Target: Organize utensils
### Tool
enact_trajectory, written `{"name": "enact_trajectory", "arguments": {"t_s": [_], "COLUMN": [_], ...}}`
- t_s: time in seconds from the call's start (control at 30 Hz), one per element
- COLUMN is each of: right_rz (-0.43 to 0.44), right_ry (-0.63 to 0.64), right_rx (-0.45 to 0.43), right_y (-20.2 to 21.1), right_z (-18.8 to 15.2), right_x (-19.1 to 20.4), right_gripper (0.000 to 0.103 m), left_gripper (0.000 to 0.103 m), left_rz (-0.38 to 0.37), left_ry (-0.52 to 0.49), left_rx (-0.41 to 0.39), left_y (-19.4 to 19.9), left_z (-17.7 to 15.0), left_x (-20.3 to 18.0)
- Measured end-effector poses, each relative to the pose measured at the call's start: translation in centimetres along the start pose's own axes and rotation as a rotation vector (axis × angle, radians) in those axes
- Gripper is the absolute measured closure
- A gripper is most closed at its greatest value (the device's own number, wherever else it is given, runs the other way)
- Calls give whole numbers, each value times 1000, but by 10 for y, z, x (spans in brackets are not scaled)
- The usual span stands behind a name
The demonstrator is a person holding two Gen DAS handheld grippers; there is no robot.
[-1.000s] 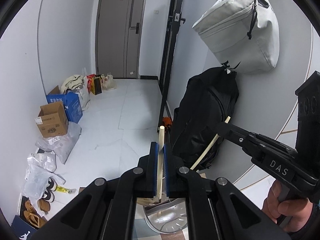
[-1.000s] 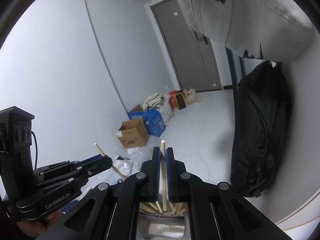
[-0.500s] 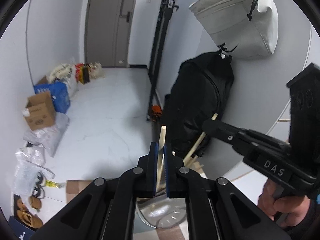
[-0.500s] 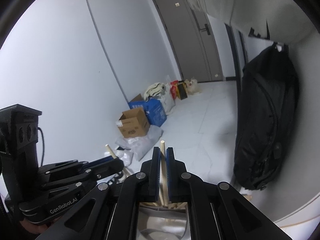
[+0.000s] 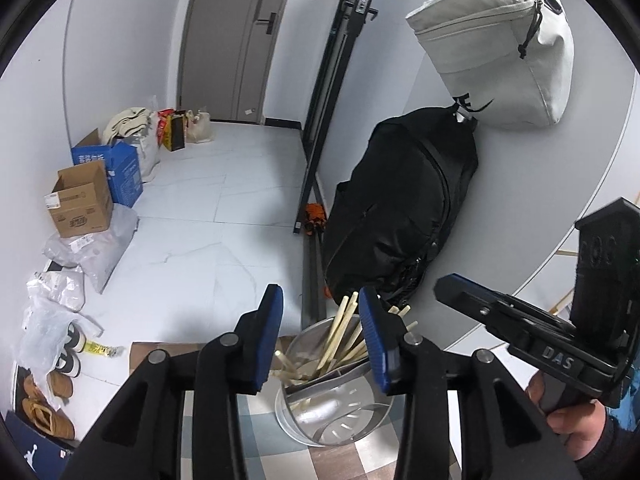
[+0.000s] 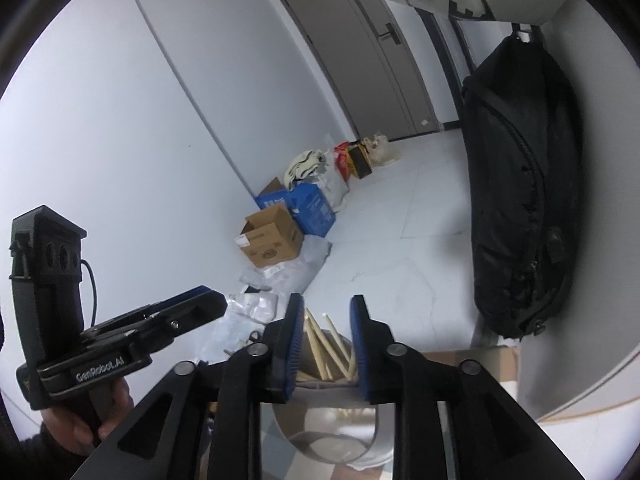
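A round metal utensil holder (image 5: pixel 334 420) stands on a checked cloth, with several pale wooden chopsticks (image 5: pixel 340 336) leaning in its far compartment. My left gripper (image 5: pixel 320 332) hovers just above it, its jaws opening and nothing pressed between the blue pads. In the right wrist view the same holder (image 6: pixel 332 436) and chopsticks (image 6: pixel 326 344) lie below my right gripper (image 6: pixel 326 344), whose jaws are also opening with no stick pinched. Each view shows the other gripper from the side: the right one (image 5: pixel 444 286) and the left one (image 6: pixel 218 300), each held by a hand.
A black backpack (image 5: pixel 400 216) leans on the right wall under a hanging pale bag (image 5: pixel 496 44). Cardboard boxes (image 5: pixel 82 200), plastic bags and shoes line the left wall on the white tiled floor. A grey door (image 5: pixel 236 36) closes the far end.
Both grippers held a chopstick upright between shut pads; both have opened and the sticks now rest in the holder. Both cameras have tilted down towards the holder.
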State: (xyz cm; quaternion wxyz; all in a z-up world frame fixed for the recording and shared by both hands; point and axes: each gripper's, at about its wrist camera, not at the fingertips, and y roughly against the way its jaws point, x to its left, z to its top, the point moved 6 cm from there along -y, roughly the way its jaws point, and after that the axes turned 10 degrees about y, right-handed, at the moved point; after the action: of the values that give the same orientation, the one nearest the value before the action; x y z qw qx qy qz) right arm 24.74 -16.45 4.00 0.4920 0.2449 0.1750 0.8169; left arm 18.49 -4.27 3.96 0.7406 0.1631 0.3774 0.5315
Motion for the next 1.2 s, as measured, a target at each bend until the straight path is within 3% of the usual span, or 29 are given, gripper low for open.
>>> {"name": "enact_trajectory", "arguments": {"t_s": [0.13,0.23,0.37,0.5,0.87,1.03,1.2], "right_rz": [-6,-12,-15,-13,-14,-14,-10], "right_ry": [6,6,16,26,72,81,92], "right_rx": [-15,-20,-45,-77,-162,-188,-232], "right_y": [10,17,29,41,82,99,120], "right_z": [-2,-3,-3,-4,-15,-26,-37], "right_x": [3,5,12,19,43,53,64], "right_gripper": [66,60,53,44,20,17,11], "left_gripper": [65,53,50,36,22,10,9], "left_rz": [25,36,53,69,116,156,140], "left_ry": [6,2,-20,-28,-66,-93,-79], "left_rx": [-22,-47,-90,-128,-233,-279,-353], "left_y": [7,16,30,42,78,93,117], "left_z": [-2,-3,-3,-4,-17,-26,-35], "left_x": [0,-2,-6,-7,-13,-15,-15]}}
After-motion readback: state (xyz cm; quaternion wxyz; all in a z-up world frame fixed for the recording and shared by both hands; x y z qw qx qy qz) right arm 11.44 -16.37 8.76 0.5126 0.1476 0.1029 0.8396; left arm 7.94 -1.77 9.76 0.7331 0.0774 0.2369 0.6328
